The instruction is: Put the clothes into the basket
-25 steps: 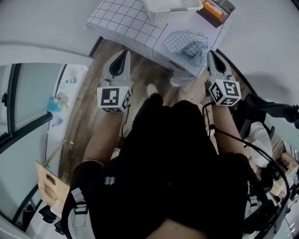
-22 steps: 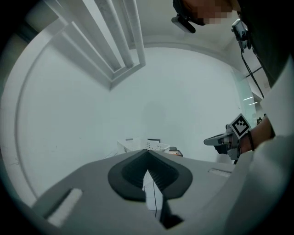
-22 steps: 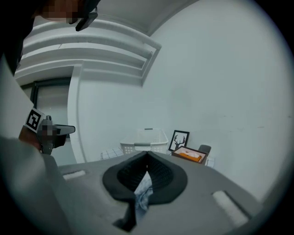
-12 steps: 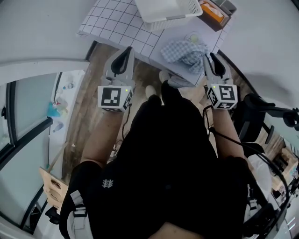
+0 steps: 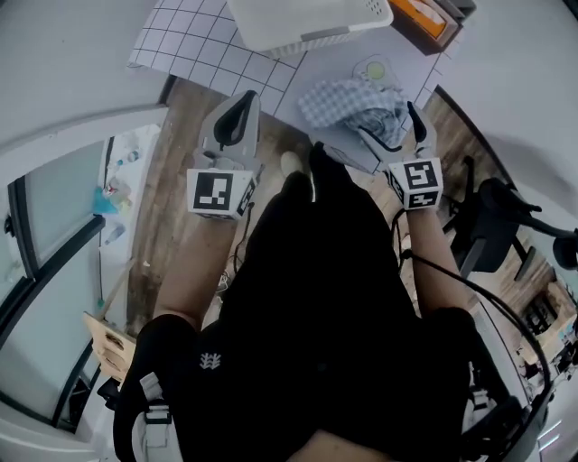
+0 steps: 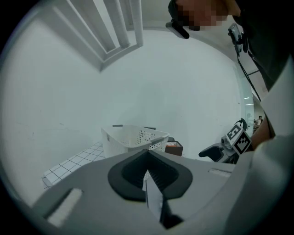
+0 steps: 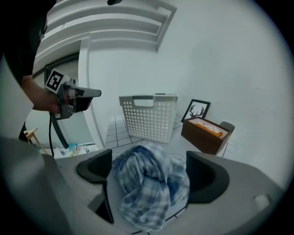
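A crumpled blue-and-white checked cloth (image 5: pixel 348 101) lies on the table's near edge, in front of the white perforated basket (image 5: pixel 302 20). My right gripper (image 5: pixel 390 129) has come down over the cloth's right side. Its jaws have just been opening. In the right gripper view the cloth (image 7: pixel 149 193) sits between the spread fingers (image 7: pixel 94 167), which do not press on it, with the basket (image 7: pixel 149 117) behind it. My left gripper (image 5: pixel 240 106) hovers left of the cloth over the table's near edge, jaws shut and holding nothing. The left gripper view shows the shut left gripper (image 6: pixel 148 160), the basket (image 6: pixel 133 137) beyond it.
The table (image 5: pixel 194 45) carries a white grid-patterned cover. A brown box (image 7: pixel 204 131) with orange contents and a framed deer picture (image 7: pixel 198 111) stand right of the basket. A glass door (image 5: pixel 54 235) is at the left; a black stand (image 5: pixel 506 212) is at the right.
Both grippers moved toward the table. The right one dropped to the checked cloth and its jaws went from shut to wide open around it. The left stayed shut.
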